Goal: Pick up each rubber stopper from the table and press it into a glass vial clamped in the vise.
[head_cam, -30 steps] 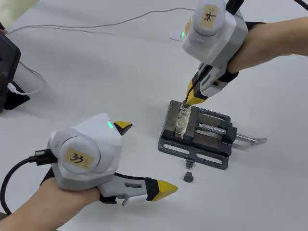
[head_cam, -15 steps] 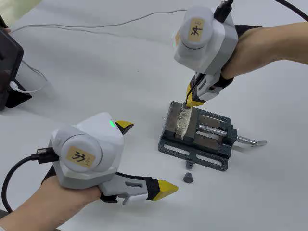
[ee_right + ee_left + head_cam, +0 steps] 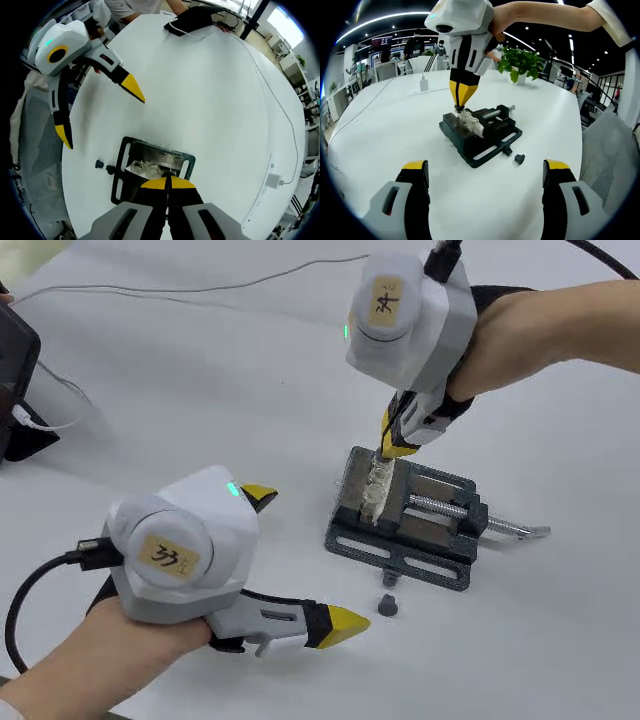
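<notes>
Right gripper [image 3: 384, 453] pinched shut, tips on the end vial [image 3: 379, 474] in the vise [image 3: 440, 550]: pressing step, I reckon. Left gripper [image 3: 308, 558] gapes wide, empty. Next pick: loose stopper [image 3: 388, 606] beside the vise, toward the table's [image 3: 200, 390] near edge.

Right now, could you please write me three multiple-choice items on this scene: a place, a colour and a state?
1. Where is the loose rubber stopper? A on the table beside the vise; B inside the vise; C between fingers.
2. What colour are the fingertips of the left gripper? A red; B yellow; C blue.
3. What state is the right gripper in? A wide open; B shut on a cable; C shut.
Answers: A, it lies on bare table by the vise's base; B, yellow tips show; C, its fingers meet above the glass vials.
</notes>
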The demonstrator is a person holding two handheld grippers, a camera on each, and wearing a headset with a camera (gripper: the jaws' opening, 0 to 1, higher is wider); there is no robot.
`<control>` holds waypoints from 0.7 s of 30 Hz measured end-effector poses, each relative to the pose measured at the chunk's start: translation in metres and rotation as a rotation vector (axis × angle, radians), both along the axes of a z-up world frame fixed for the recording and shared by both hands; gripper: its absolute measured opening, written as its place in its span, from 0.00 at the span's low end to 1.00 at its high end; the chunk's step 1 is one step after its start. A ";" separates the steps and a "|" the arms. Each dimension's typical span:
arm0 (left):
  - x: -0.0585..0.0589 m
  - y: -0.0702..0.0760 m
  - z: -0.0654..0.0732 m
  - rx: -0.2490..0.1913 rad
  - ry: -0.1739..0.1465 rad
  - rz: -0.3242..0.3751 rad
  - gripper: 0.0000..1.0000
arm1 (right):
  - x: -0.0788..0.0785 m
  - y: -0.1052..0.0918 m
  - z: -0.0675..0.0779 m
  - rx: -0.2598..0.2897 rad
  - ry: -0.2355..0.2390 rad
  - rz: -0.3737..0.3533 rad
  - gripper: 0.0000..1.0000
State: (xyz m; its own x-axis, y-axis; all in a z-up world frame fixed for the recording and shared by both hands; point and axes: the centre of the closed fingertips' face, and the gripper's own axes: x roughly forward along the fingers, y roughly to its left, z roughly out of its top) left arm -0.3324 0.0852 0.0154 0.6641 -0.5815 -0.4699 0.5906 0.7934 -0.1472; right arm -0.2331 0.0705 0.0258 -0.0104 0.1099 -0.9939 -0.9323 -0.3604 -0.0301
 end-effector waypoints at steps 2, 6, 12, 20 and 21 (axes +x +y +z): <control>0.000 0.000 0.000 0.002 -0.001 -0.001 0.94 | -0.003 -0.001 0.000 -0.005 -0.001 -0.008 0.00; -0.002 0.001 0.001 0.009 0.001 -0.001 0.94 | -0.003 -0.002 0.002 -0.003 0.027 -0.030 0.00; -0.002 0.004 0.004 0.011 -0.004 0.005 0.94 | 0.000 -0.001 -0.001 0.015 0.053 -0.064 0.00; 0.002 0.009 0.015 0.017 -0.025 0.010 0.94 | 0.002 0.000 0.000 0.109 0.110 -0.160 0.00; 0.003 0.010 0.016 0.022 -0.027 0.010 0.94 | 0.002 -0.001 0.001 0.123 0.106 -0.178 0.00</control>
